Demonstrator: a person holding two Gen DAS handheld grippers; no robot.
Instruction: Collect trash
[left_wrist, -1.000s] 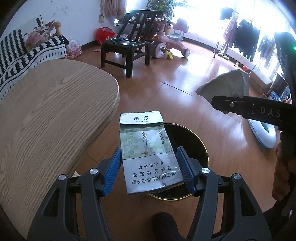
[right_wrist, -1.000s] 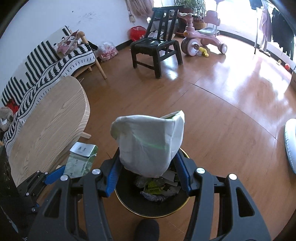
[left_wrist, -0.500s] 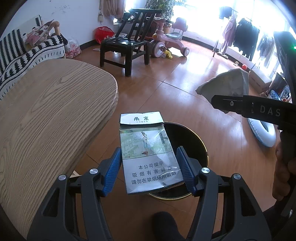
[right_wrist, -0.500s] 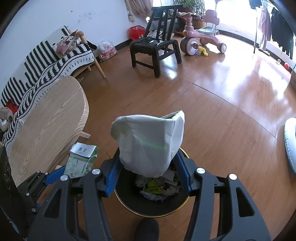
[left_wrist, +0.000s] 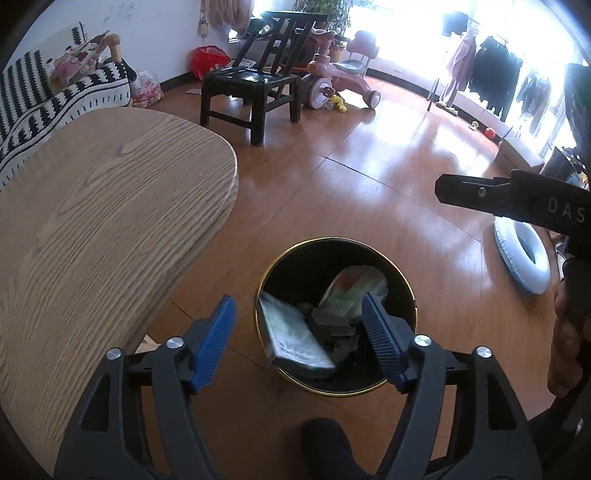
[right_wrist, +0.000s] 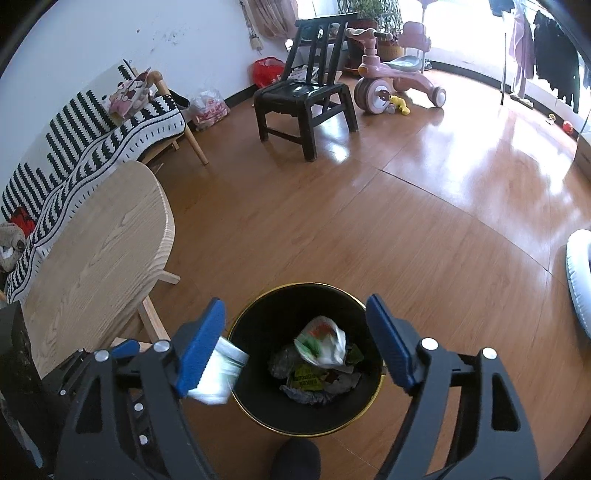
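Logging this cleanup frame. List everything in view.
trash bin: one, black with gold rim, floor
cigarette pack: one, pale green, blurred at the bin's left rim
plastic bag: one, white, in the bin
table: one, light wood, left
chair: one, black, far floor
tricycle: one, pink, beside chair
sofa: one, striped, left
left hand-held gripper: one, blue pads, open
right hand-held gripper: one, blue pads, open

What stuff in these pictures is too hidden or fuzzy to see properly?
- Cigarette pack: motion-blurred in the left wrist view, print unreadable; in the right wrist view the right gripper partly covers it.
- Trash bin bottom: buried under trash in both views.
- White bag: blurred, its print unclear.
- Swim ring: cut off by the right wrist view's edge.
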